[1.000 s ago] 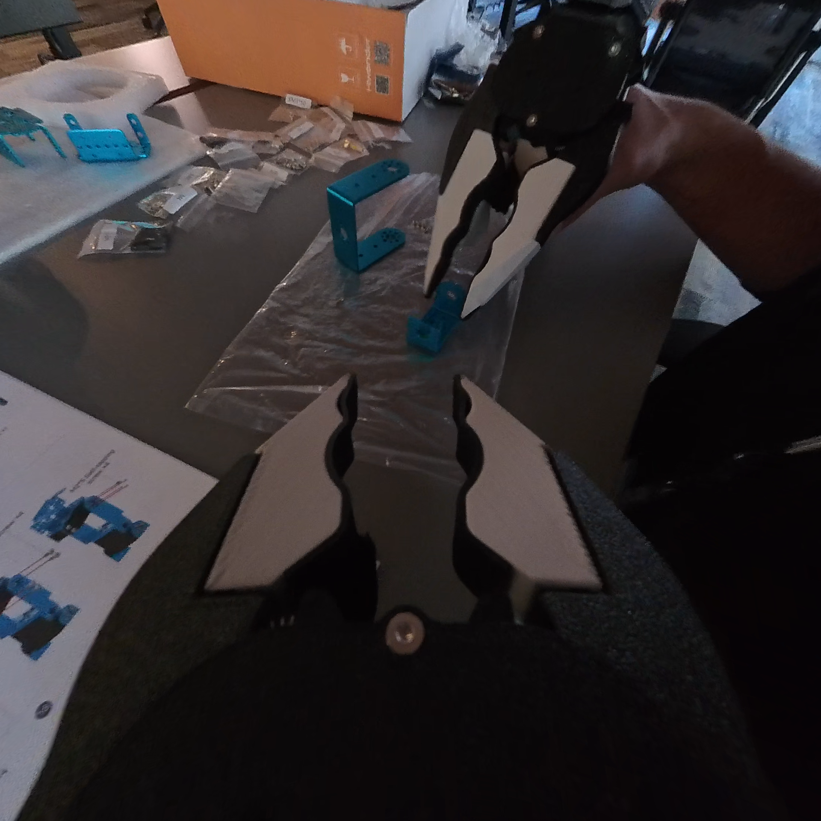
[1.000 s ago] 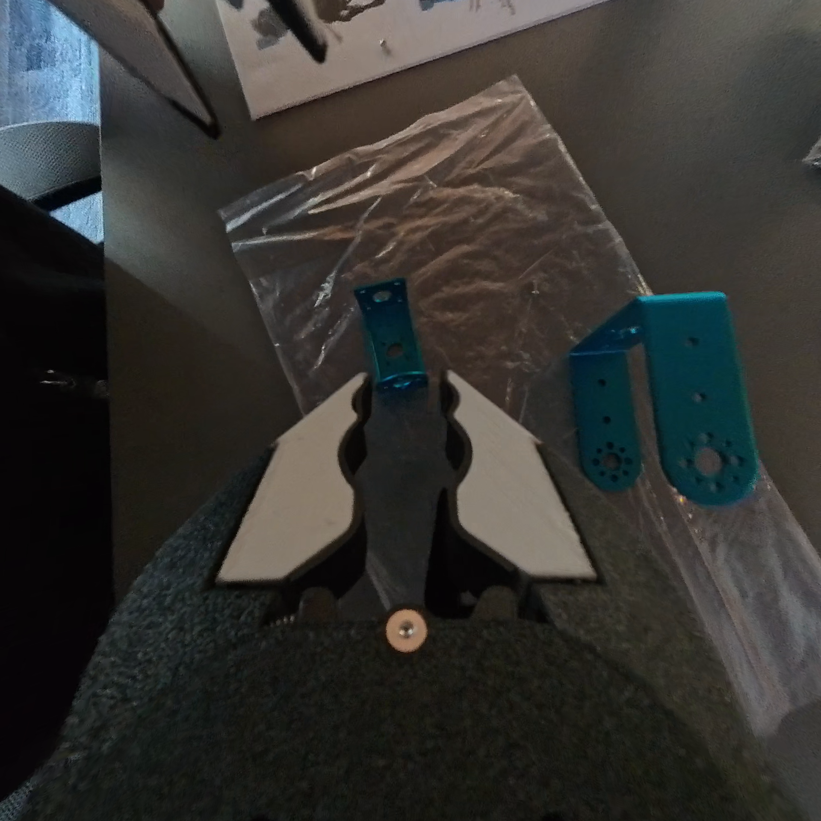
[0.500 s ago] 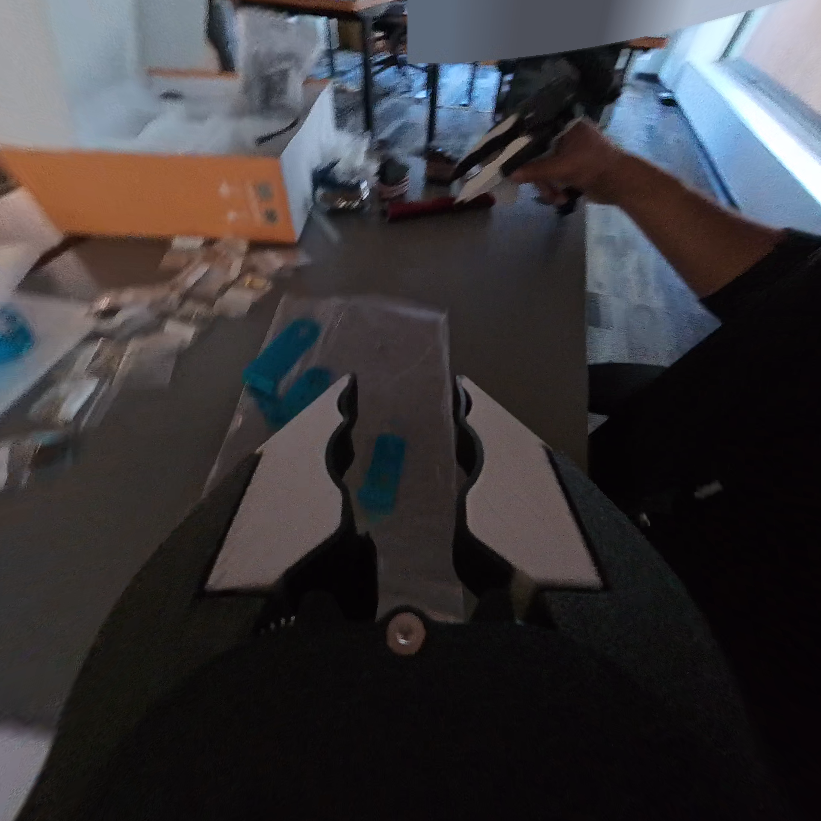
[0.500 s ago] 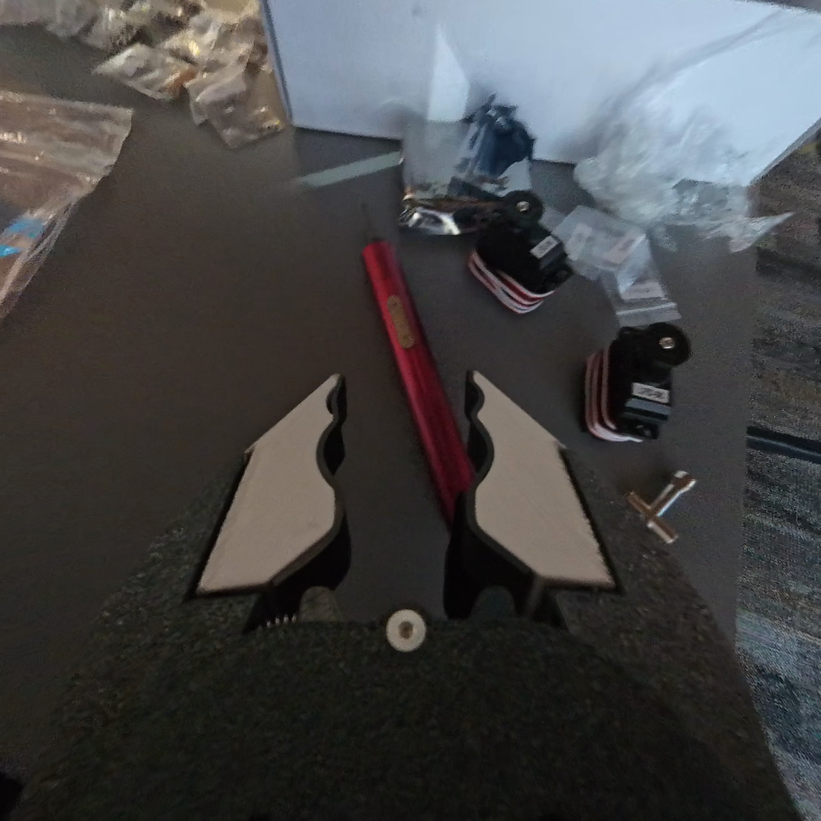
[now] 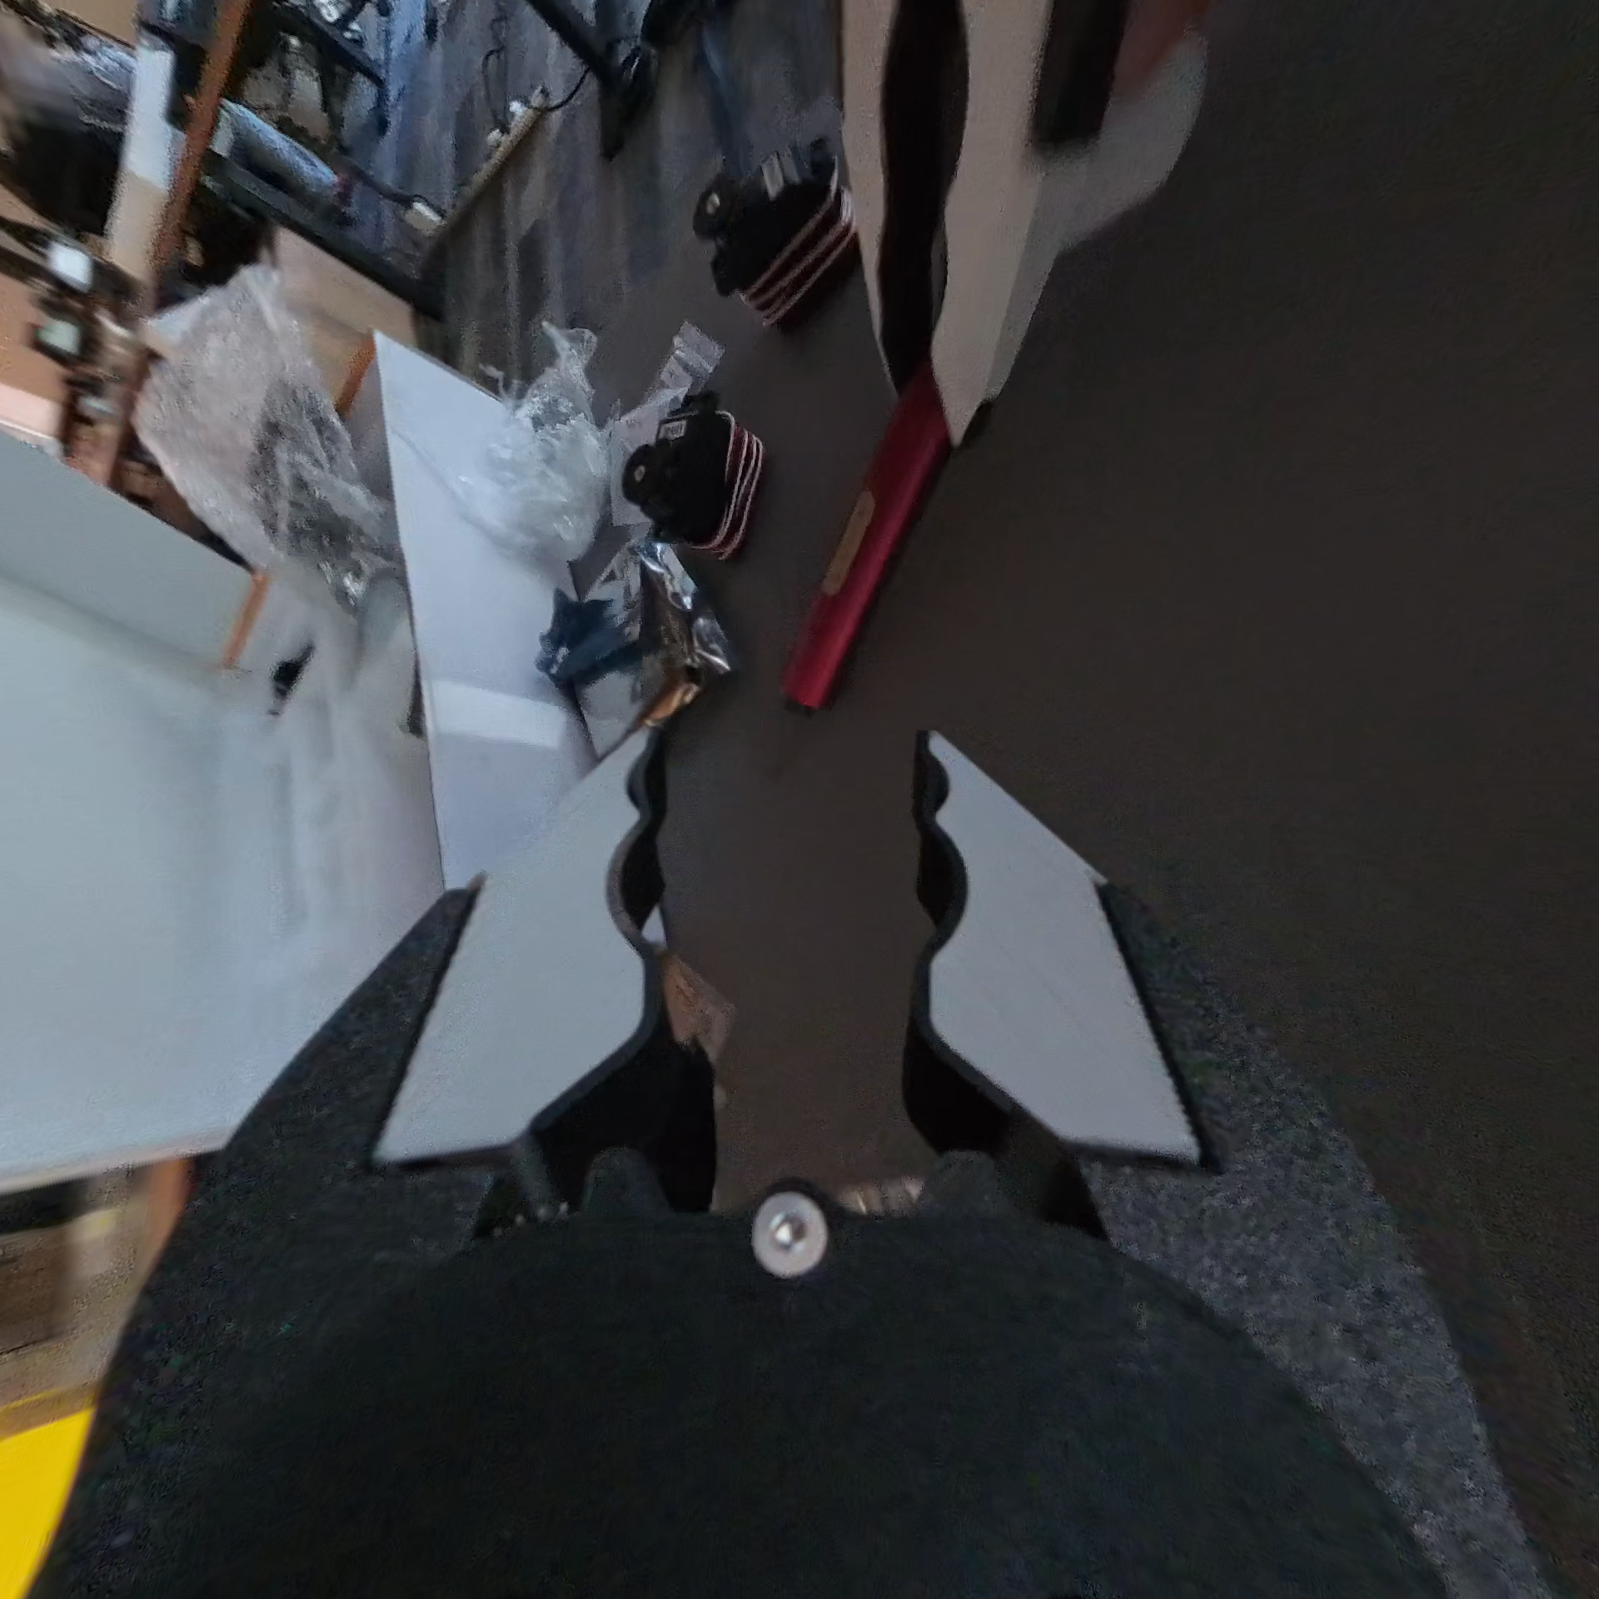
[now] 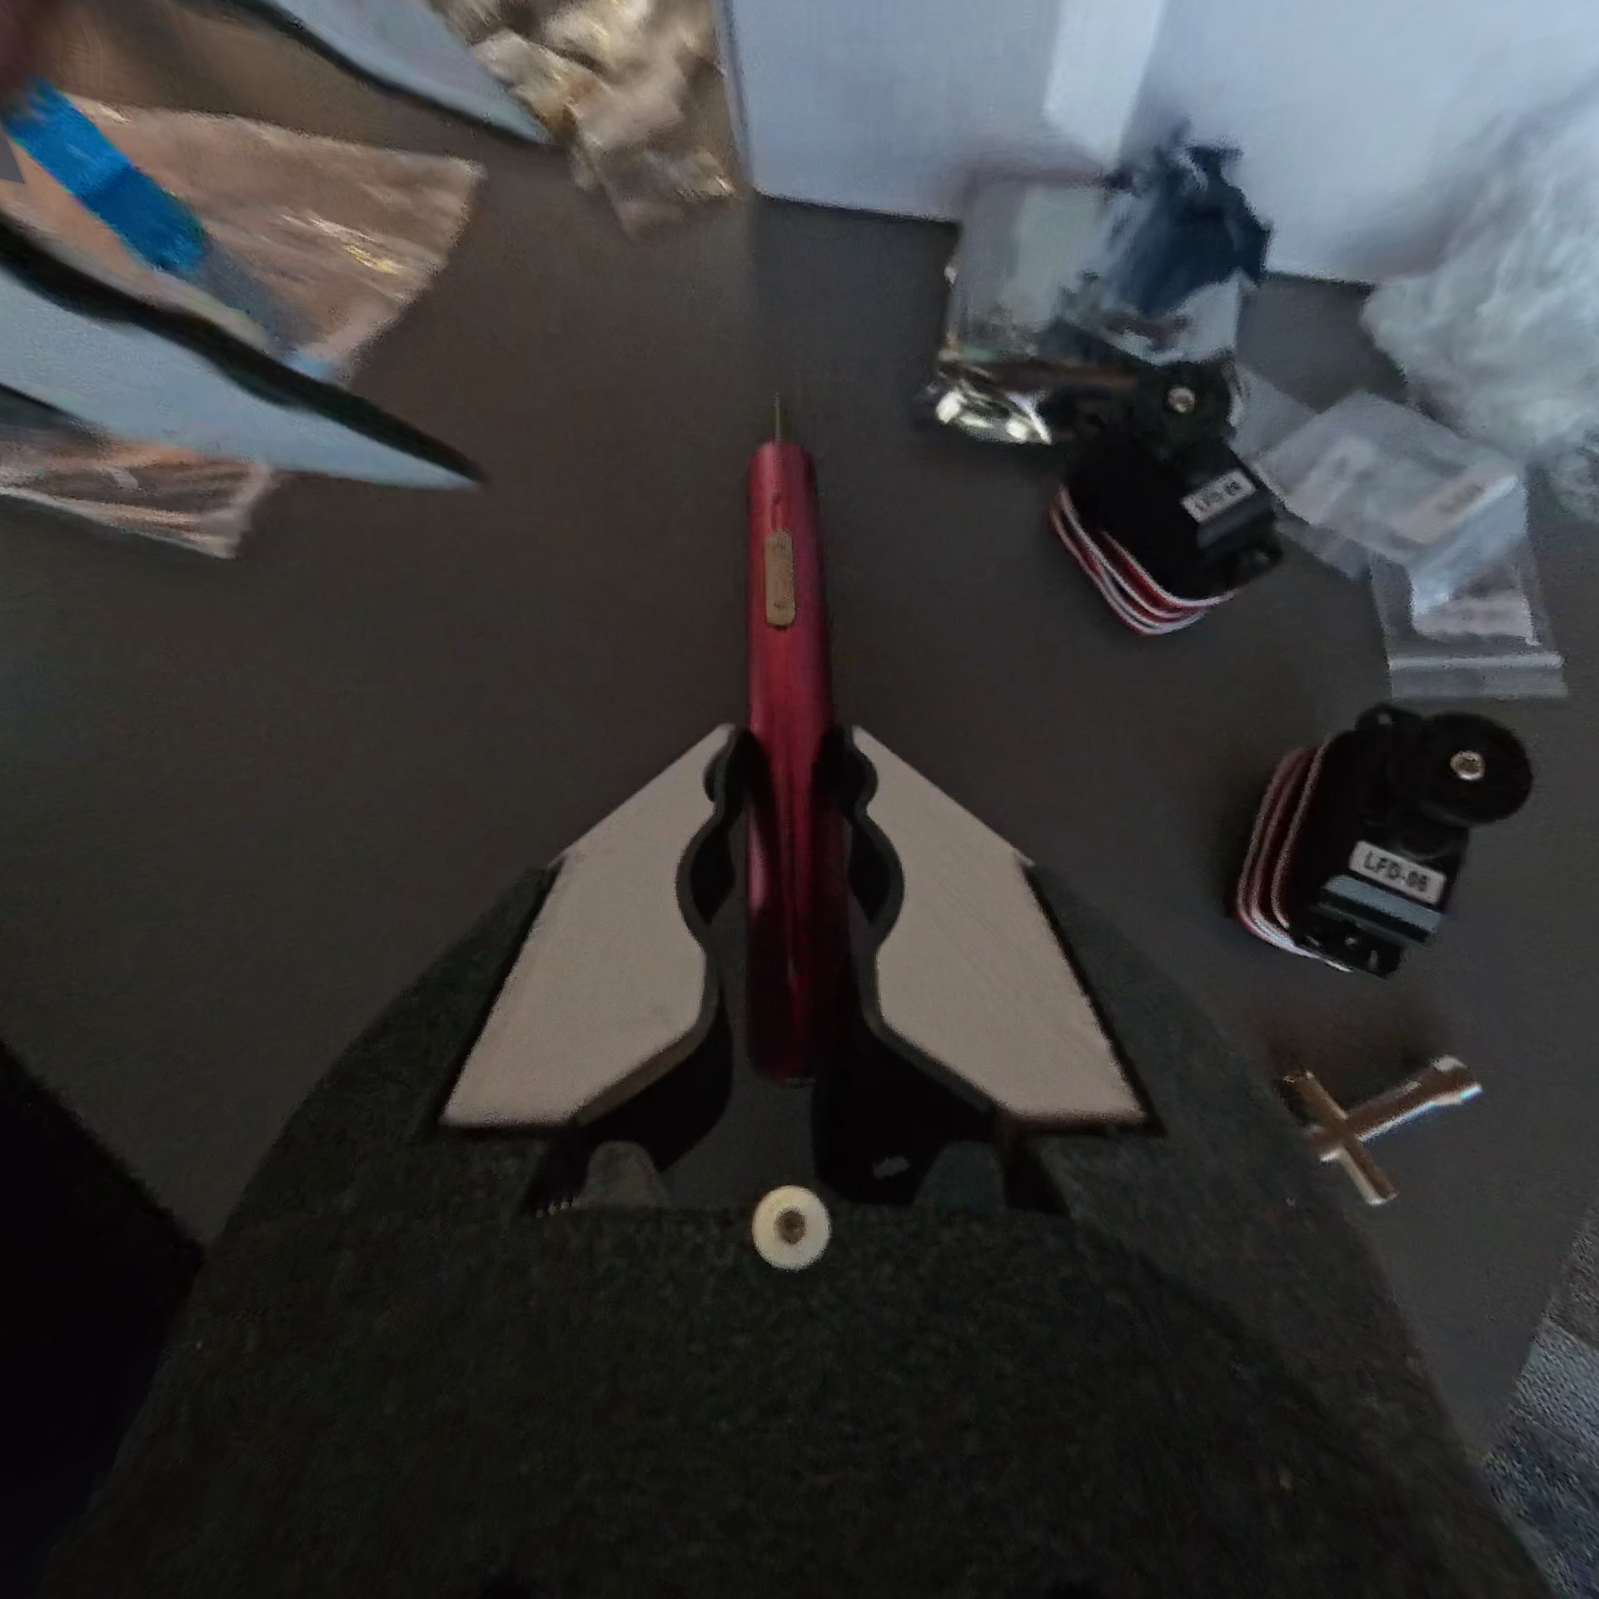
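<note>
Two grippers are working over a dark table (image 5: pixel 1298 606).

Left wrist view: the left gripper (image 5: pixel 787 753) is hovering above bare table with its tongs standing wide and holding nothing. Far ahead of it, a red pen-style screwdriver (image 5: pixel 865 536) is lying on the table. The right gripper (image 5: pixel 930 389) is reaching in from the far edge, and its two pale fingers are flanking the screwdriver's far end. Left of the screwdriver, two black servos (image 5: pixel 692 484) with red-and-white leads are sitting well apart from it. A silver foil bag (image 5: pixel 675 623) and a white box (image 5: pixel 467 606) are lying farther left.

Right wrist view: the right gripper's tongs are standing narrow around the screwdriver's barrel, which is running straight between them with its thin tip pointing away. Judging by the closeness of both fingers, they are gripping the barrel, and the screwdriver appears to be resting on the table. A cross-shaped metal wrench (image 6: pixel 1376 1125) is lying near right, apart from the fingers. A blue bracket (image 6: pixel 112 182) is lying on a clear plastic bag (image 6: pixel 346 225) at far left.

Hidden or unclear: motion blur is smearing both views. The right gripper's body is being cut off in the left wrist view. The gripper body is covering the table nearest each camera. The contents of the foil bag are not legible.
</note>
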Demonstrator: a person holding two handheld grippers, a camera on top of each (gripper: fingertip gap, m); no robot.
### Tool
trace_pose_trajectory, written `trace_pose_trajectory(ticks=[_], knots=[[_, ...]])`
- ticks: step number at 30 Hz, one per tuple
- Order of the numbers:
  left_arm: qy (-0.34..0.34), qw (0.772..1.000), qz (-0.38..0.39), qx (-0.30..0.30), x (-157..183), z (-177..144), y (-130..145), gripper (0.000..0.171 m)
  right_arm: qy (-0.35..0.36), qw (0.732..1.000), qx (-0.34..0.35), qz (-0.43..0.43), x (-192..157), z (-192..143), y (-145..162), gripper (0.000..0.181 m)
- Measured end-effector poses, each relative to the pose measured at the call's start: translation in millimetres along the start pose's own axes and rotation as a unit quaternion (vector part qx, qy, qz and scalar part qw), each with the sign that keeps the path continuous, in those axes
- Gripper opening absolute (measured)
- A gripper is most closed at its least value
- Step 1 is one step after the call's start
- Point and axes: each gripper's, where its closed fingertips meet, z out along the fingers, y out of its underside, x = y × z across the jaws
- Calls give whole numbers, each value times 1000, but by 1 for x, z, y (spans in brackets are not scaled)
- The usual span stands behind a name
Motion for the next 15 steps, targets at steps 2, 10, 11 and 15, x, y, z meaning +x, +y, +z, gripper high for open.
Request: trace_pose_trajectory(ticks=[2,10,11,15], knots=[[-26,998,55,-23,4,27,-2,65,-20,1000,4,-8,-12,-11,-5,19],[-159,973,164,-25,2,38,-27,16,-55,995,65,-54,-51,-52,-36,20],[-177,972,155,-16,-1,31,-31,16,-51,992,88,-70,-56,-59,-43,21],[-220,973,66,19,-19,-9,-32,15,-30,958,274,-76,-72,-115,-73,50]])
